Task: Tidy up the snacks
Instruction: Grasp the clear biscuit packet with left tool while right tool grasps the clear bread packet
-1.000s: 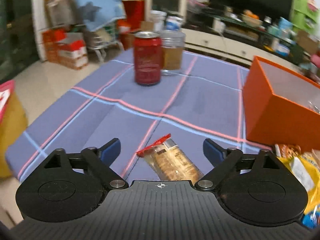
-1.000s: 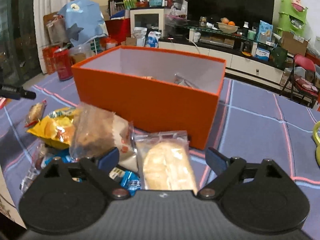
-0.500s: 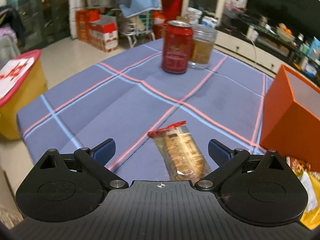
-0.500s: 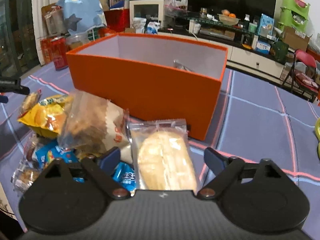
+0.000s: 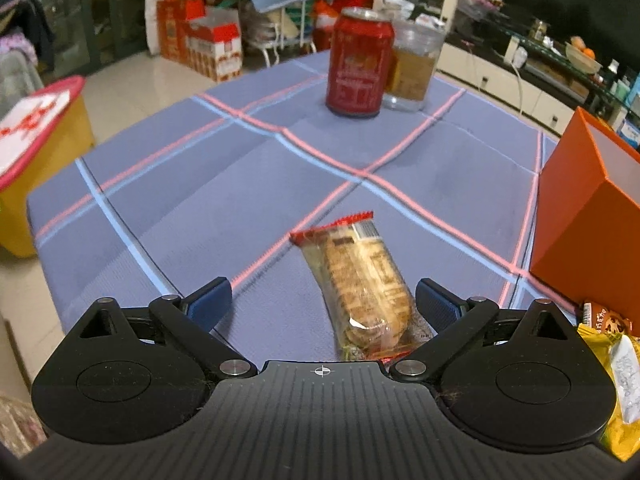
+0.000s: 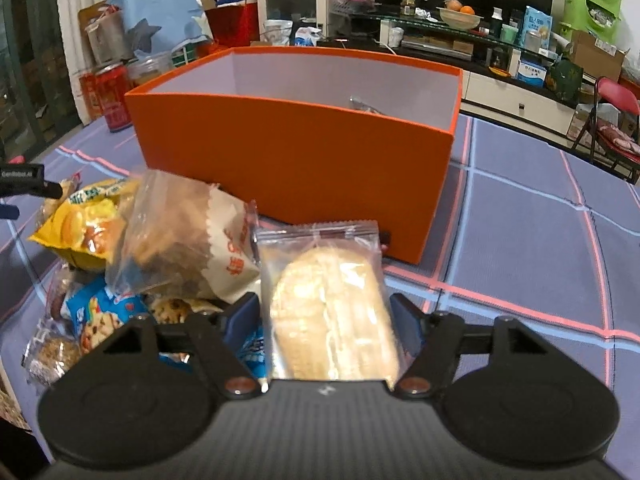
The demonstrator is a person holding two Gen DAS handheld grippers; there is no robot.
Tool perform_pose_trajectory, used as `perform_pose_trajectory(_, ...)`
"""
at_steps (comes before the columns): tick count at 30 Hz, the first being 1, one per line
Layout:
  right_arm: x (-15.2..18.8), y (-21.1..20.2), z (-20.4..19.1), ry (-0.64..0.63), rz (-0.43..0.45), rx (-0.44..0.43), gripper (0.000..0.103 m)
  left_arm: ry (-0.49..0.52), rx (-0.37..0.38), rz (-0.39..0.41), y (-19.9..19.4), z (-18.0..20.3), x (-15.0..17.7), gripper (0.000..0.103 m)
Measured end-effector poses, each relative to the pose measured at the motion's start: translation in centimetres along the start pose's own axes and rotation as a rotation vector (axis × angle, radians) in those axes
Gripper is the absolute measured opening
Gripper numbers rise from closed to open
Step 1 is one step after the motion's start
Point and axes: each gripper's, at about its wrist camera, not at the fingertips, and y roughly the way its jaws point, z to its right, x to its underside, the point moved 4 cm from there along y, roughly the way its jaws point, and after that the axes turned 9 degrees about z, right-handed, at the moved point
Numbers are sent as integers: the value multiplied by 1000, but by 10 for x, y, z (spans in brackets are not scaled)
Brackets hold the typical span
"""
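Both views show a room under even indoor light, moderately bright, with soft, faint shadows on the tabletop. Strong fisheye distortion bends straight lines and darkens the corners. The left wrist view is slightly soft. In the right wrist view, the clear-wrapped pastry close to the lens looks blurred and washed out with glare, while the orange box behind stays fairly sharp.
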Motion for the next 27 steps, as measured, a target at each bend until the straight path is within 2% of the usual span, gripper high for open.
perform_pose_trajectory(2,0,0,0,1,-2,-1,70,-3,5,-9,3,1,1,72)
perform_pose_trajectory(4,0,0,1,8,-7,-5,67,1,14,-16,5,2,2,64)
perform_pose_trajectory(5,0,0,1,14,-9,-7,67,-1,21,-23,7,3,4,62)
perform_pose_trajectory(10,1,-1,3,29,-12,-14,67,23,31,-2,7,8,2,39)
perform_pose_trajectory(15,1,-1,4,28,-12,-13,67,60,47,14,8,14,2,30)
perform_pose_trajectory(17,1,-1,4,29,-12,-12,66,82,50,18,9,16,2,18)
perform_pose_trajectory(18,2,-1,4,34,-11,-12,66,92,55,19,8,18,2,5)
perform_pose_trajectory(19,1,-2,4,38,-13,-13,66,99,59,18,7,19,2,0)
perform_pose_trajectory(23,-2,-5,2,45,-11,-25,64,75,134,-4,5,18,0,0)
perform_pose_trajectory(27,-3,-6,-4,18,-9,-21,61,95,150,9,1,21,-2,0)
